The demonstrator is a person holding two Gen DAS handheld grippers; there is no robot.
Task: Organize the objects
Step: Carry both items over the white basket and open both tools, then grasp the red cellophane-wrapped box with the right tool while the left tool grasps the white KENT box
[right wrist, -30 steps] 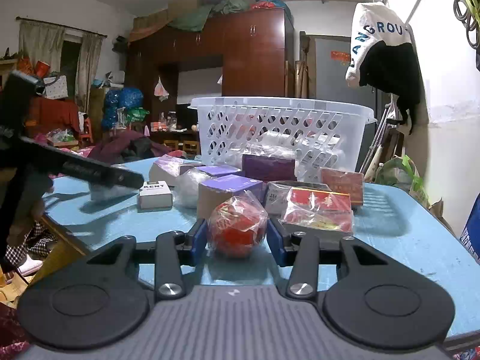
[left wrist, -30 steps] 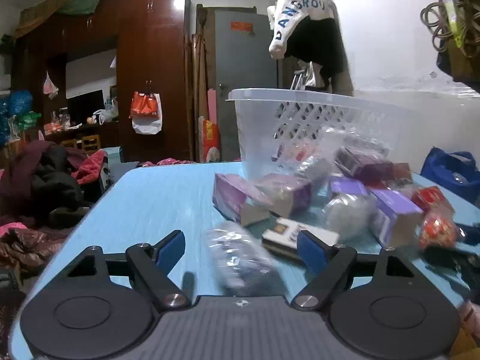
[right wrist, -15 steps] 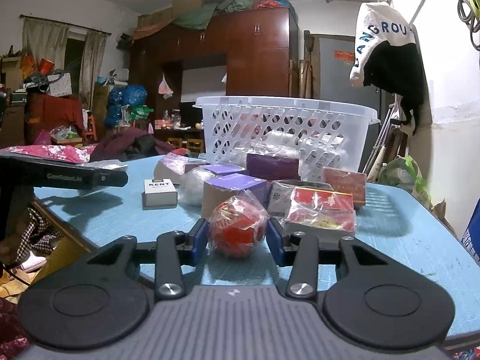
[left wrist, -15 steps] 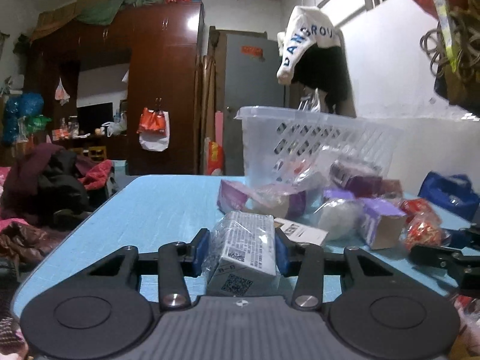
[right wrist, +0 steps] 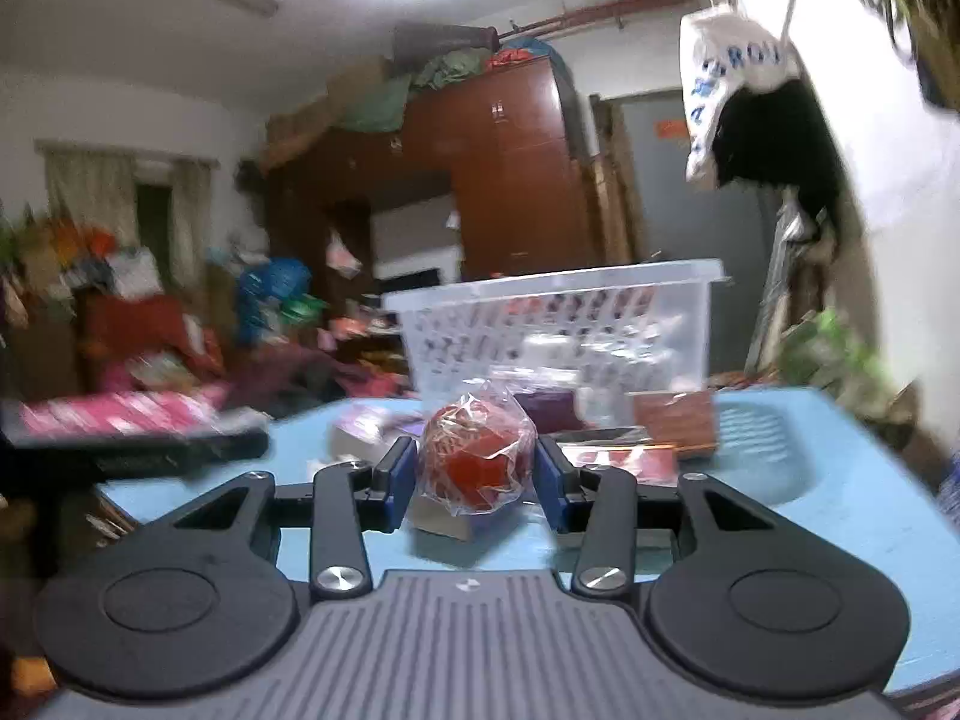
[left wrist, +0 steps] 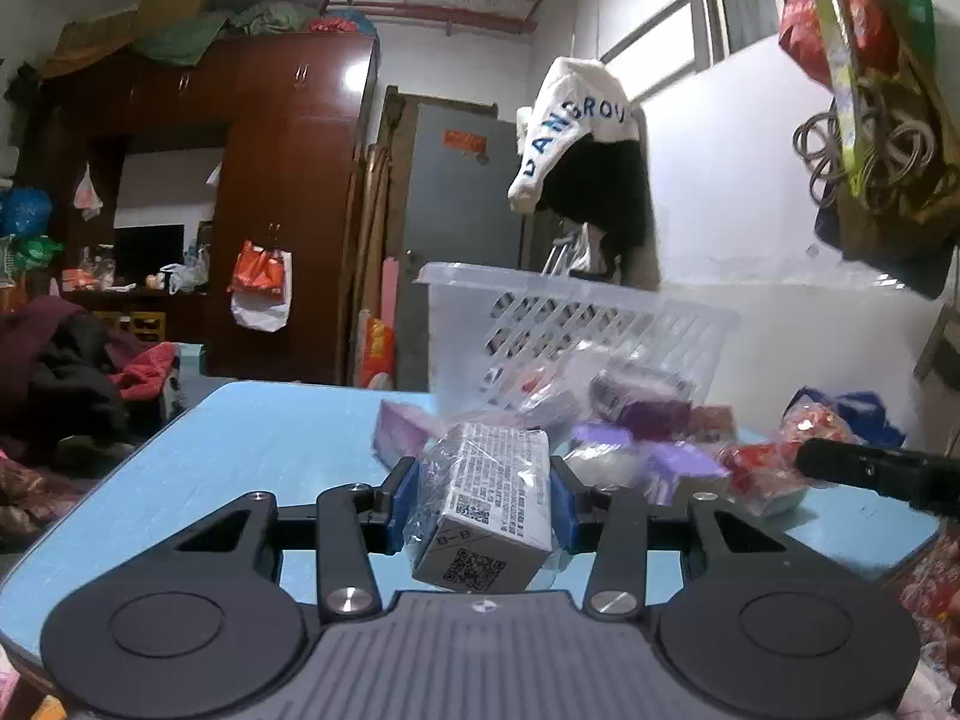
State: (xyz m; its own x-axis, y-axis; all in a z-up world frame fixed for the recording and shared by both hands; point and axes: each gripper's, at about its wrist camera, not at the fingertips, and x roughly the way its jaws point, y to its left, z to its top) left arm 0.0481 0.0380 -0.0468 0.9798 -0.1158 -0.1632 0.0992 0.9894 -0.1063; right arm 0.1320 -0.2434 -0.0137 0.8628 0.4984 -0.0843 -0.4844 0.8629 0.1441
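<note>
My left gripper (left wrist: 483,501) is shut on a white box wrapped in clear plastic (left wrist: 489,510), held just above the blue table (left wrist: 264,438). My right gripper (right wrist: 475,480) is shut on a red ball-shaped item in crinkly clear wrap (right wrist: 477,459), lifted off the table (right wrist: 840,516). A white lattice basket (left wrist: 576,324) (right wrist: 558,324) stands at the far side of the table with some packs inside. In front of it lie several purple boxes (left wrist: 678,468) and red packets (right wrist: 675,423). The other gripper's black arm (left wrist: 876,471) reaches in from the right in the left wrist view.
A dark wooden wardrobe (left wrist: 282,210) and a grey door (left wrist: 456,228) stand behind the table. Clothes pile up at the left (left wrist: 66,372). A white and black garment (left wrist: 576,156) hangs on the wall above the basket. Bags hang at the upper right (left wrist: 870,138).
My left gripper closed on the wrapped white box and lifted it. My right gripper rose with the red wrapped item and rolled, so the room now looks tilted and blurred.
</note>
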